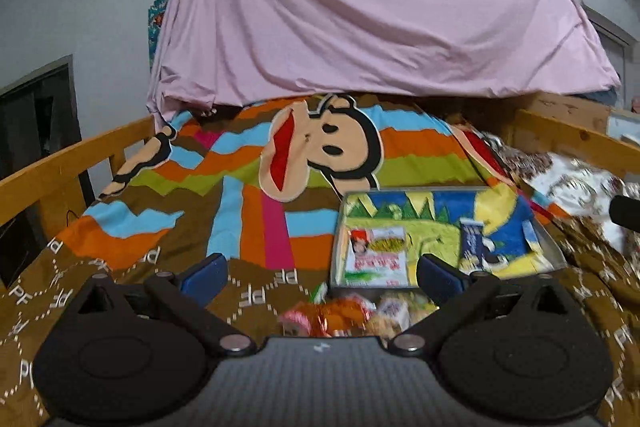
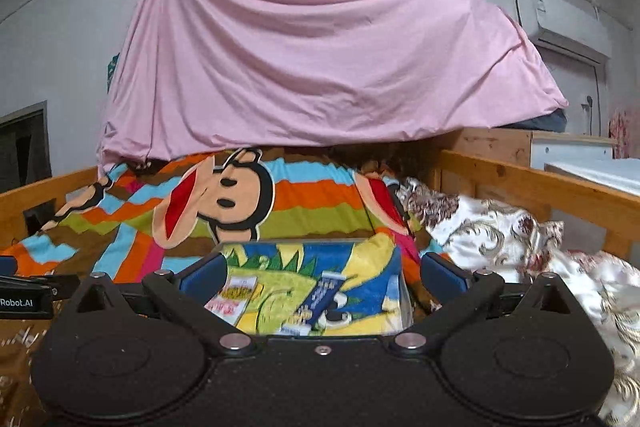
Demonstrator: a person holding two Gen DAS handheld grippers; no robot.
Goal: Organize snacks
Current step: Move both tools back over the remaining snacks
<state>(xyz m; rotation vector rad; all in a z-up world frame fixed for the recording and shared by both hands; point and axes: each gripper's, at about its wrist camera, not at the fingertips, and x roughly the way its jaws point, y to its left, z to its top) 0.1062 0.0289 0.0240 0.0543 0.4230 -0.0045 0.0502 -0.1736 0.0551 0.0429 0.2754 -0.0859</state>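
On the bed (image 1: 168, 259):
tray (image 1: 554, 247): one
packets in tray: two, white (image 1: 376, 261), blue (image 1: 474, 247)
loose snacks (image 1: 348, 317): blurred heap, uncountable
left hand-held gripper (image 1: 322, 273): apart, empty
right hand-held gripper (image 2: 322, 273): apart, empty

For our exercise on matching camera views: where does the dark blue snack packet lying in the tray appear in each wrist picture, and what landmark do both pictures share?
Left wrist view: the dark blue snack packet lies lower right of centre, in the tray, right of a red-and-white packet.
Right wrist view: the packet sits just below centre.
Shared landmark: the cartoon monkey face on the blanket behind the tray.
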